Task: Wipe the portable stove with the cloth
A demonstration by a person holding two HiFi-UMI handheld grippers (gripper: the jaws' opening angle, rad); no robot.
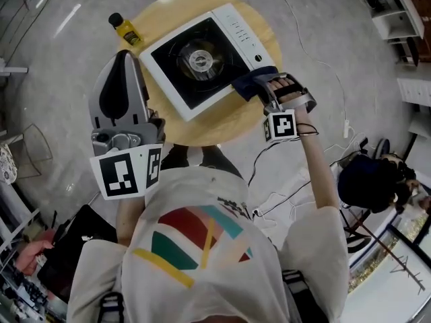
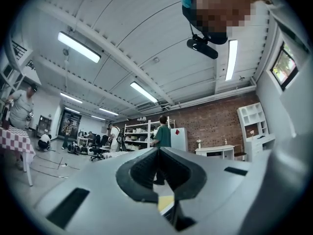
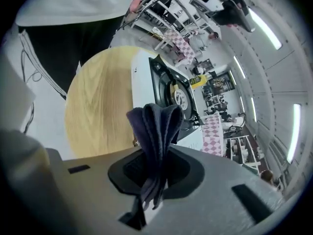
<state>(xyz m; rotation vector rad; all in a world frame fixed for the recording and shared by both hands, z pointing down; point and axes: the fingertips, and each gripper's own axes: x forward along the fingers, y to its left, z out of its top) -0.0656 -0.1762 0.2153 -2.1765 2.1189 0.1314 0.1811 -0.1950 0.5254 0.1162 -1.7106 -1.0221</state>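
Observation:
The portable stove [image 1: 202, 59], white with a black top and a round burner, lies on a round wooden table [image 1: 222, 130]. My right gripper [image 1: 266, 89] is shut on a dark blue cloth [image 1: 252, 83] at the stove's near right corner. In the right gripper view the cloth [image 3: 156, 131] stands bunched up out of the right gripper [image 3: 155, 168], with the stove [image 3: 171, 89] beyond it. My left gripper [image 1: 121, 59] is held off the table's left edge, its jaws together and holding nothing. The left gripper [image 2: 157, 168] points up at the ceiling and the far room.
A small yellow bottle [image 1: 124, 29] stands on the table at the stove's far left. Cables [image 1: 269, 194] trail over the grey floor near the table. A person in dark clothes [image 1: 374, 180] sits at the right, and white shelves [image 1: 397, 19] stand at the top right.

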